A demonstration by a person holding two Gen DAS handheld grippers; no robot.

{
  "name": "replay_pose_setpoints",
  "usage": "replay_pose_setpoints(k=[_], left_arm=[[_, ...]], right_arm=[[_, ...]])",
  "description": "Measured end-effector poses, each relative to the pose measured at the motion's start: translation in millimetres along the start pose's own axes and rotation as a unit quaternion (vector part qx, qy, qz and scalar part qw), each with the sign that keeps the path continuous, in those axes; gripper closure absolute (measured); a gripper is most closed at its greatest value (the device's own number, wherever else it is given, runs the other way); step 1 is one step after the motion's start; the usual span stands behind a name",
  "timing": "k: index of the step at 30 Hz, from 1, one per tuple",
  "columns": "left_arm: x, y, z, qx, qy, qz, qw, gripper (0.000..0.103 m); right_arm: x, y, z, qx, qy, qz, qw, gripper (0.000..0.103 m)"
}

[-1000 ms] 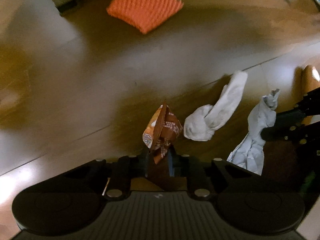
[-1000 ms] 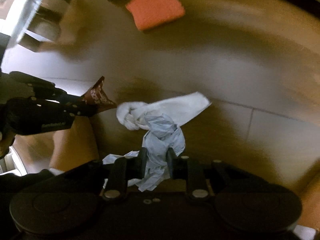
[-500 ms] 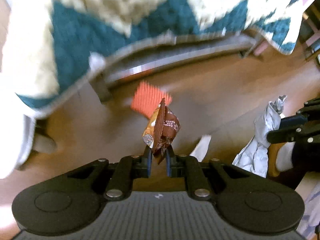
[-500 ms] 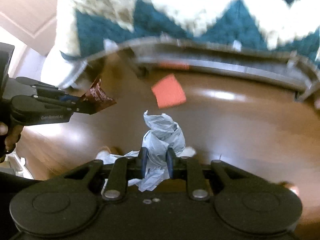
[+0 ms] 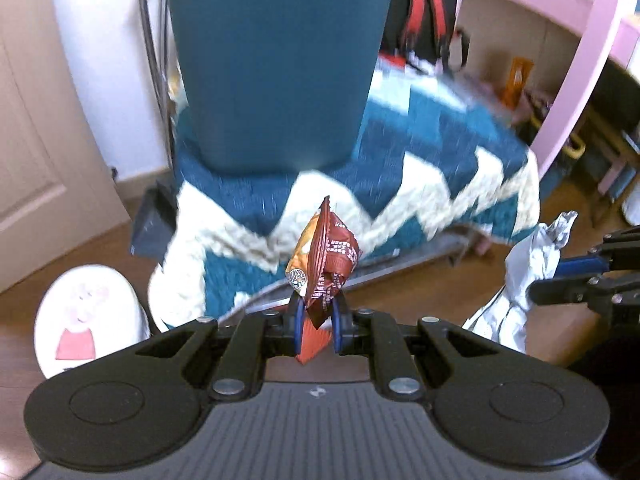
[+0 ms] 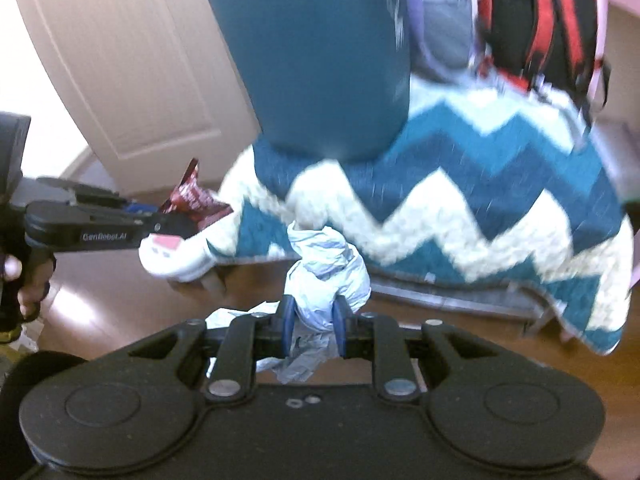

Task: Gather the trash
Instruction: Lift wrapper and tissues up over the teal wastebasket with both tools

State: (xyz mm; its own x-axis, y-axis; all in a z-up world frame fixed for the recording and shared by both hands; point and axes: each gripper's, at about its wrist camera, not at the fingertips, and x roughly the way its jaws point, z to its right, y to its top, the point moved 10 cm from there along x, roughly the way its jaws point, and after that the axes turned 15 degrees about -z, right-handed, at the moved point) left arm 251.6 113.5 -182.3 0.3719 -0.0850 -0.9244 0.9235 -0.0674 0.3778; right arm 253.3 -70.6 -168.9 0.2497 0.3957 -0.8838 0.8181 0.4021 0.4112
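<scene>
My left gripper (image 5: 317,316) is shut on a crumpled brown and orange snack wrapper (image 5: 326,256), which sticks up from between the blue pads. My right gripper (image 6: 313,320) is shut on a wad of pale grey-white paper (image 6: 324,264); part of the wad hangs below the fingers. In the left wrist view the right gripper (image 5: 560,280) comes in from the right edge with the paper (image 5: 524,264). In the right wrist view the left gripper (image 6: 160,220) reaches in from the left with the wrapper (image 6: 192,200), a hand on its handle.
A teal and cream zigzag blanket (image 5: 400,184) drapes over a low seat with a teal back (image 5: 276,60). A white lid with a pig cartoon (image 5: 84,312) sits on the wooden floor at the left. Beyond stand a door (image 5: 32,160), a pink frame (image 5: 580,60) and a red-black backpack (image 6: 540,20).
Both grippers have risen from the floor, each still holding its piece. The views have tilted up: the orange mat and white sock dropped out of sight, the blanket-covered seat came in.
</scene>
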Motion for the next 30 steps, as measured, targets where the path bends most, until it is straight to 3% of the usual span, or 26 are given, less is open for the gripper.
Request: replay_pose_setpoints(k=[10,17,30], left_arm=[[-111.9,31.8,23.0,-0.019,0.017,0.102,0.9945,0.090],[-169.3,71.8,38.6,-0.016,0.022,0.157,0.9873,0.090],[-218.8,168.9,16.8,-0.034,0.040,0.208,0.9767,0.089]], right_arm=[[-112.1,32.8,-9.8,-0.049,-0.031,0.112,0.992,0.083],[-170.6,83.0,-21.8,-0.096,-0.055,0.178,0.978,0.083],[-206.1,201.7,-48.2,-0.138,-0.110,0.240,0.955,0.083]])
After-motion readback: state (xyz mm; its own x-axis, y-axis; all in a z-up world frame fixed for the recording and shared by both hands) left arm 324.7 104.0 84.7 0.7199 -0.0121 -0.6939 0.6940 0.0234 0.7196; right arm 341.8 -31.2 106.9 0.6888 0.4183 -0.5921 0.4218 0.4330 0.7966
